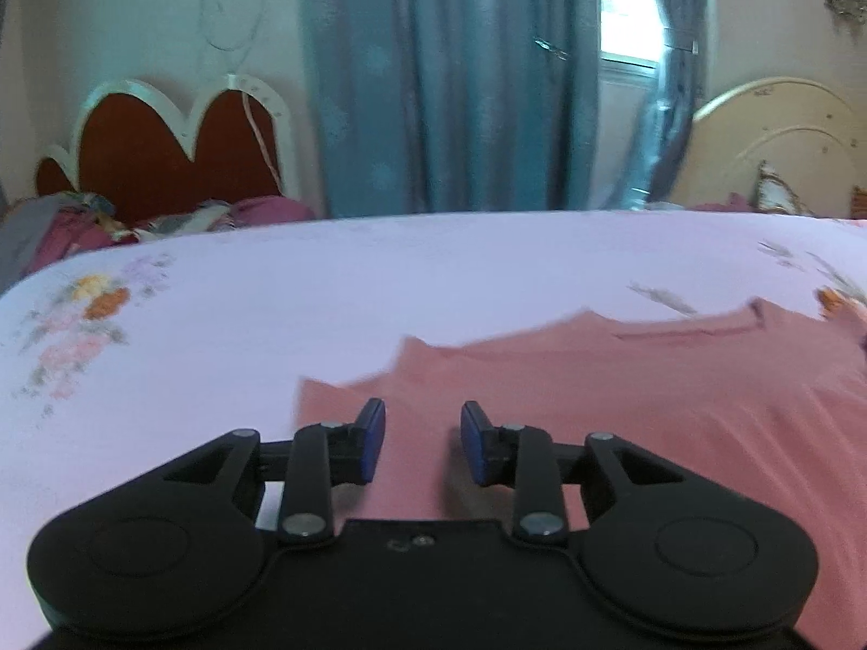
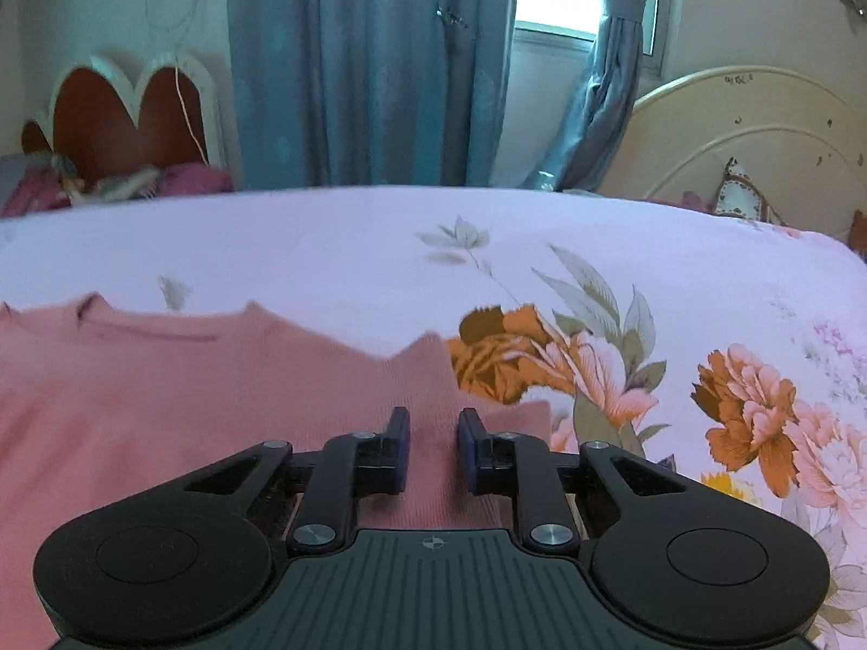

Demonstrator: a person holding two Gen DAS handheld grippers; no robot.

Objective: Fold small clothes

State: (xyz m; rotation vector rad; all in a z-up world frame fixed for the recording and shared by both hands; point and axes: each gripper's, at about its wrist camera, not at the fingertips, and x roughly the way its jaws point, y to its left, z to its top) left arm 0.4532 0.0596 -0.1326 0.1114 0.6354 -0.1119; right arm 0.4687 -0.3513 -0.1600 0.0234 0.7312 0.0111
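A small pink knit top (image 1: 623, 390) lies spread flat on the bed, neckline toward the far side. In the left wrist view my left gripper (image 1: 422, 444) hovers over the garment's left edge, its blue-padded jaws parted with nothing clamped between them. The same pink top (image 2: 189, 395) fills the left half of the right wrist view. There my right gripper (image 2: 433, 447) stands over its right edge, jaws a narrow gap apart, pads clear of the cloth. Neither gripper holds the fabric.
The bed is covered by a pale lilac sheet (image 1: 271, 281) with printed orange and pink flowers (image 2: 542, 357). A cream headboard (image 2: 758, 135) and pillow are at the far right, another bed with a red headboard (image 1: 162, 151) at the far left, blue curtains (image 1: 450, 81) behind.
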